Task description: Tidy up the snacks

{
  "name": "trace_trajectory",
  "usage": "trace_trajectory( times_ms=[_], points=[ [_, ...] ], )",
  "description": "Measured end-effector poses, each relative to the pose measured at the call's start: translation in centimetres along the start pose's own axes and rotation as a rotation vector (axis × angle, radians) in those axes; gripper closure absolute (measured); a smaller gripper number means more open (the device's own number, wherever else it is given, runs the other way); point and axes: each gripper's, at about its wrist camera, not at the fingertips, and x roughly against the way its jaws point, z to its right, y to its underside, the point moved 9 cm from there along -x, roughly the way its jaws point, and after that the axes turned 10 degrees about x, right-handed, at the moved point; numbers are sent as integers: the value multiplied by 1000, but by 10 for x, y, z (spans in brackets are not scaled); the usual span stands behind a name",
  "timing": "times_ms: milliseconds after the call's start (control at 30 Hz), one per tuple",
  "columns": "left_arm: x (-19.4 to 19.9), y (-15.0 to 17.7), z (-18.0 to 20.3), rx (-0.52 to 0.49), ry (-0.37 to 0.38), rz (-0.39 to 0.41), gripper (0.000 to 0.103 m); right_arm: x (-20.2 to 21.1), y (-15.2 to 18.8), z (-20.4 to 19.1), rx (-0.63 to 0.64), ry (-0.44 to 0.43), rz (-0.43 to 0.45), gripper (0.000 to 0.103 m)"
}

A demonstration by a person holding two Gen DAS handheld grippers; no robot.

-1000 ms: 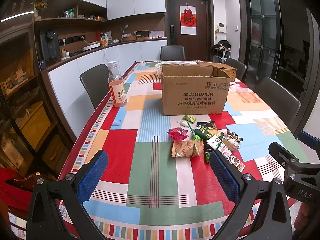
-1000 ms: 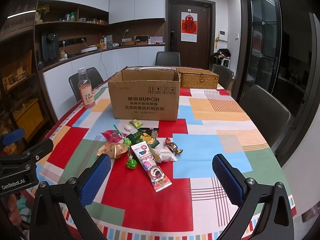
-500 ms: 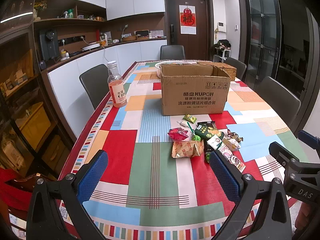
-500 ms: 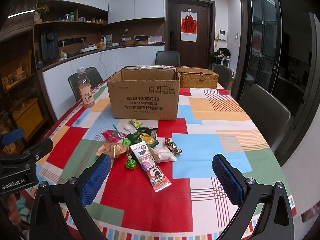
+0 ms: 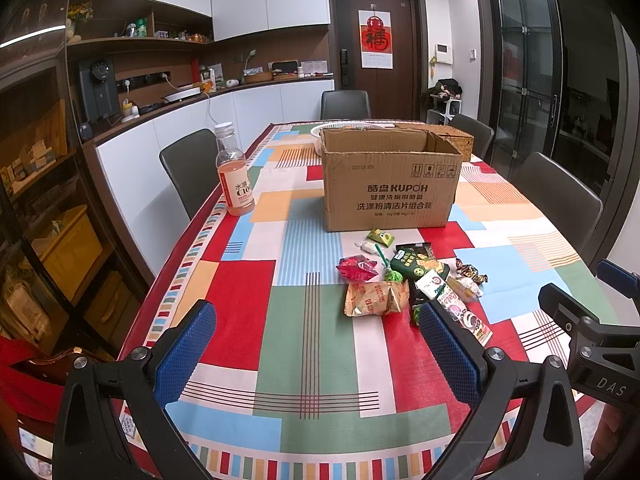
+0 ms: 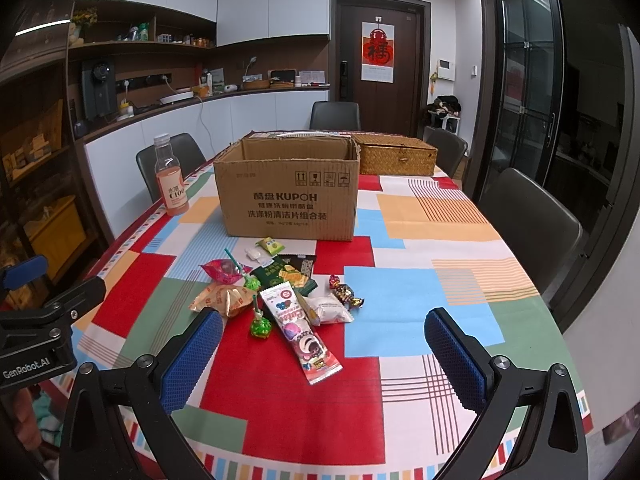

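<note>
A pile of snacks lies on the checked tablecloth in front of an open cardboard box (image 5: pixel 390 184) (image 6: pixel 288 194). It holds a long pink packet (image 6: pixel 300 330) (image 5: pixel 460 310), a tan bread bag (image 5: pixel 374 298) (image 6: pixel 224 298), a dark green packet (image 5: pixel 416 266) (image 6: pixel 288 274), a red packet (image 5: pixel 357 268) (image 6: pixel 224 270), a white packet (image 6: pixel 330 310) and green lollipops (image 6: pixel 260 326). My left gripper (image 5: pixel 316 354) is open and empty, short of the pile. My right gripper (image 6: pixel 324 356) is open and empty, its jaws standing wide just before the pink packet.
A pink drink bottle (image 5: pixel 235 172) (image 6: pixel 171 178) stands at the table's left edge. A wicker basket (image 6: pixel 394 154) and a white dish (image 5: pixel 326 132) sit behind the box. Dark chairs (image 6: pixel 528 216) ring the table. Each gripper shows in the other's view (image 5: pixel 592 344) (image 6: pixel 36 336).
Both views have crept slightly closer to the table. The snacks, box and bottle have not moved, and both grippers stay open.
</note>
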Motion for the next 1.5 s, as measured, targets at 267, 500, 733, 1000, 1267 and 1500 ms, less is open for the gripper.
trace_trajectory(
  times_ms=[267,500,733,1000,1267,1500],
  points=[
    [-3,2,-3,0,2,-3,0,-2,1,0,1,0,-3,1],
    [-12,7,-4,-3,7,-21,0,-6,3,-1,0,-1,-10,1],
    [-20,9,6,-35,44,-51,0,-13,5,-1,1,-12,-32,1],
    [-35,13,27,-183,112,-63,14,-33,8,-7,46,-52,-76,6],
    [-58,30,59,-351,243,-100,39,-64,21,-16,114,-121,-150,23],
    [-82,45,81,-463,316,-139,52,-90,38,-26,164,-188,-222,34]
  ],
)
